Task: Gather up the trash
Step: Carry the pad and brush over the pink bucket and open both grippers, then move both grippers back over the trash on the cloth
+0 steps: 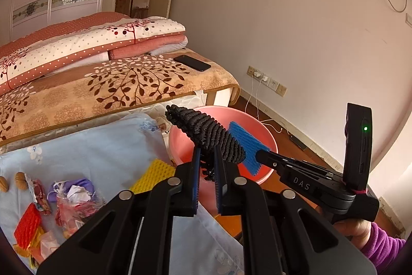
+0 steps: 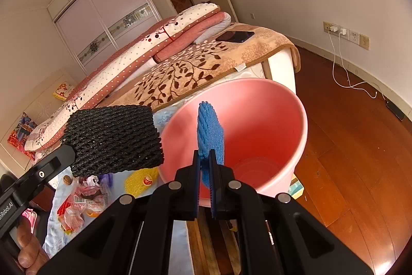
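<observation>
Your right gripper (image 2: pixel 204 161) was clamped on a blue foam net (image 2: pixel 209 130), its jaws nearly together with only the thin mesh between them. The net stood upright out of the pads, its long axis running away from you and over the mouth of the pink bucket (image 2: pixel 296 125). From the right wrist view the blue piece lay directly above the bucket's interior, so the coming release turned on that one relation: the net was already inside the rim's outline, with the bucket floor below and ahead of it.

Your left gripper (image 1: pixel 206 159) was likewise closed tight, on a black foam net (image 1: pixel 206 130). This piece leaned forward and to the left from the pads, its free end pointing toward the bed (image 1: pixel 128 84). It hung at the bucket's near-left rim rather than over the middle; the right hand was thus the better placed of the two.

The bucket appeared bare inside: smooth pink wall and floor, nothing resting in it that you could see.

Outward to the left, the rest of the trash lay on the pale blue cloth (image 1: pixel 103 141): a yellow foam net (image 1: pixel 154 172), a red foam net (image 1: pixel 27 228), crumpled wrappers (image 1: pixel 74 200) and two walnuts (image 1: pixel 13 182). All of it sat well apart from the bucket.
</observation>
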`<act>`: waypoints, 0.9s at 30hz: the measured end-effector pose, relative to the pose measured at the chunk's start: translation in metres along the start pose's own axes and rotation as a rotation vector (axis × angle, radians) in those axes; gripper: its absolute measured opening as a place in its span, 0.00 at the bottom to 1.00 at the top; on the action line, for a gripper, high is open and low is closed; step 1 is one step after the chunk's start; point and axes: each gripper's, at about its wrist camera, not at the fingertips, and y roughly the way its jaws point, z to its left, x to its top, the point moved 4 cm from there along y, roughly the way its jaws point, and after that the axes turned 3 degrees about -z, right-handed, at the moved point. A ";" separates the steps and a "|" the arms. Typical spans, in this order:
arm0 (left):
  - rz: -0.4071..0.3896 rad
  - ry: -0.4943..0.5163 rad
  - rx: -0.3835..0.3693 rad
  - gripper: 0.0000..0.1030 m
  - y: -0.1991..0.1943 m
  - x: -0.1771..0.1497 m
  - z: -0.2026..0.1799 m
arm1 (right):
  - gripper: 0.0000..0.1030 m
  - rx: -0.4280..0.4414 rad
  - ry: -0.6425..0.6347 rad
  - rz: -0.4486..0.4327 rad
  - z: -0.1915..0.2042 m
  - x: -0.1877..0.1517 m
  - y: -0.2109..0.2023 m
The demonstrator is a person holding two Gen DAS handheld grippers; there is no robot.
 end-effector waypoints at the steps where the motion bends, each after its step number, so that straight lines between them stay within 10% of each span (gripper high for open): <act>1: 0.012 0.004 -0.003 0.09 0.009 -0.001 -0.002 | 0.05 -0.007 0.005 0.003 -0.004 -0.001 0.001; 9: 0.075 -0.014 -0.006 0.12 0.050 -0.007 -0.006 | 0.06 -0.044 0.029 0.015 -0.021 -0.004 0.008; 13: 0.077 -0.050 -0.019 0.35 0.055 -0.006 -0.003 | 0.08 -0.056 0.031 0.016 -0.024 -0.004 0.011; 20: 0.062 -0.065 -0.014 0.35 0.042 -0.003 0.005 | 0.34 -0.066 0.022 0.003 -0.020 -0.003 0.009; 27: -0.002 -0.086 0.063 0.35 -0.002 0.007 0.039 | 0.37 -0.014 -0.034 -0.006 0.008 -0.006 0.000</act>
